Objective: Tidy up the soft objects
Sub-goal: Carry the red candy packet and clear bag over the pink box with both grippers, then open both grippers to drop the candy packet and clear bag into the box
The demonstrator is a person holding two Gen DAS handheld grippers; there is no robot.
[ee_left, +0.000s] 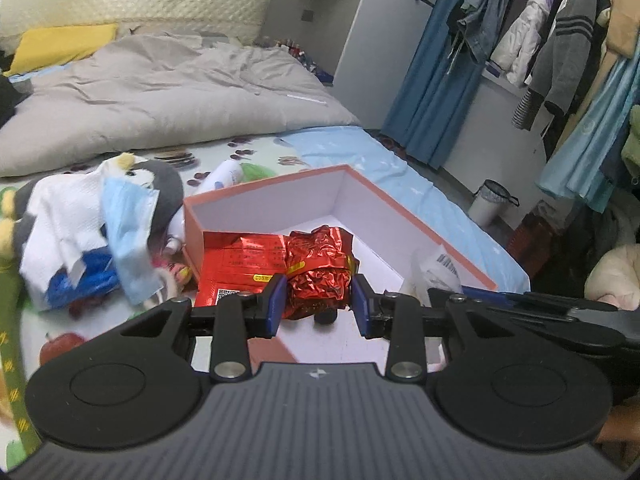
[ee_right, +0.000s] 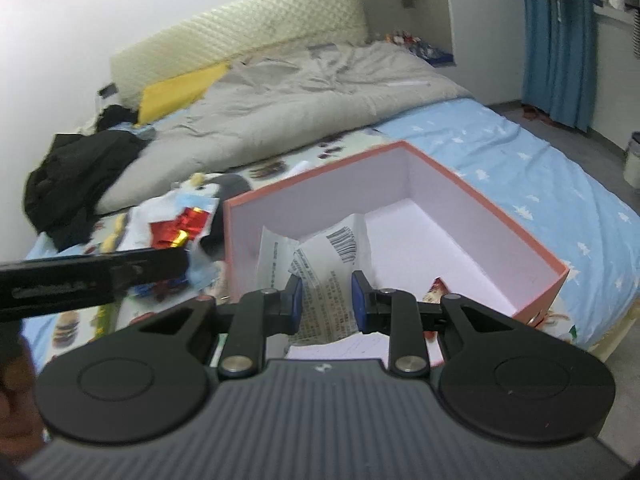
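A pink open box with a white inside stands on the bed. My left gripper is shut on a crumpled red foil bag and holds it over the box's near left corner. A flat red packet hangs over the box wall beside it. In the right wrist view my right gripper holds a white printed plastic bag over the box; the bag fills the gap between the pads. A heap of soft things lies left of the box: a grey penguin plush, white tissue, a blue face mask.
A grey duvet and a yellow pillow fill the far bed. A black garment lies at the bed's left side. Clothes hang on a rack to the right, with a small bin on the floor.
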